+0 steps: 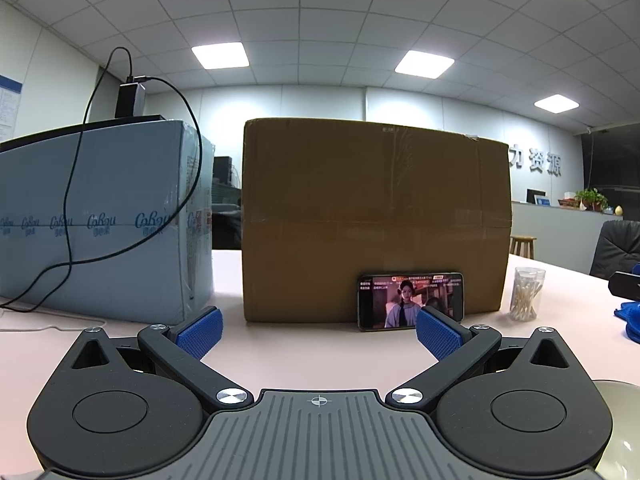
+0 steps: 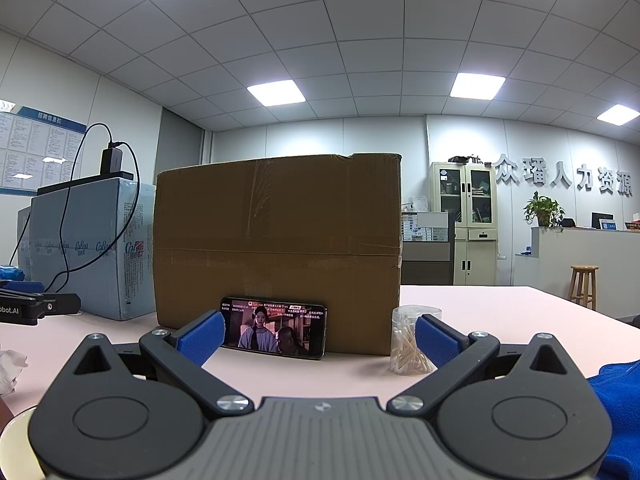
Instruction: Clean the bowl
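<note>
My left gripper [image 1: 319,332] is open and empty above the pink table [image 1: 304,356]. My right gripper [image 2: 318,338] is open and empty too. The bowl shows only as a pale rim at the lower right edge of the left wrist view [image 1: 620,432] and at the lower left edge of the right wrist view [image 2: 16,436]. A blue cloth [image 2: 616,396] lies to the right of my right gripper; it also shows in the left wrist view [image 1: 630,318]. A crumpled white tissue [image 2: 10,368] lies at the left.
A brown cardboard box [image 1: 372,216] stands ahead with a phone [image 1: 410,300] leaning on it. A jar of cotton swabs [image 1: 526,294] stands to its right. A blue wrapped box [image 1: 100,216] with a charger and cable stands at the left.
</note>
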